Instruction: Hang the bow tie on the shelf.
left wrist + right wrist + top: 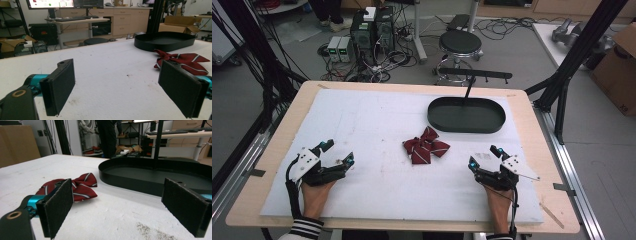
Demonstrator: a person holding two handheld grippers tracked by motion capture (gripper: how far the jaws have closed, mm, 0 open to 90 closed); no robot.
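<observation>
Nearest the person, the left tool (pixel 336 153) and the right tool (pixel 484 156) are held low over the near part of the counter (pixel 362 125), one at each side, each gripped by a hand entering from the bottom edge. Both tools are spread wide, and nothing is held between the jaws of either; in the left gripper view (pixel 117 87) and the right gripper view (pixel 117 207) only bare white surface is seen between the black pads.

Further in, between the two tools and slightly beyond them, the red striped bow tie (pixel 425 145) is seen lying flat and somewhat crumpled on the counter, touched by neither tool. It is seen ahead and to the right of the left tool's jaws (pixel 183 60), and ahead and to the left of the right tool's jaws (pixel 75 185).

Beyond the bow tie, towards the far right, the black oval tray (pixel 466 115) is placed, apparently empty, with an upright post rising from it.

It is judged that the work has hardly begun: the bow tie has not yet been grasped, and the approach, the grasp and any transfer, perhaps to the tray, remain to be done.
</observation>
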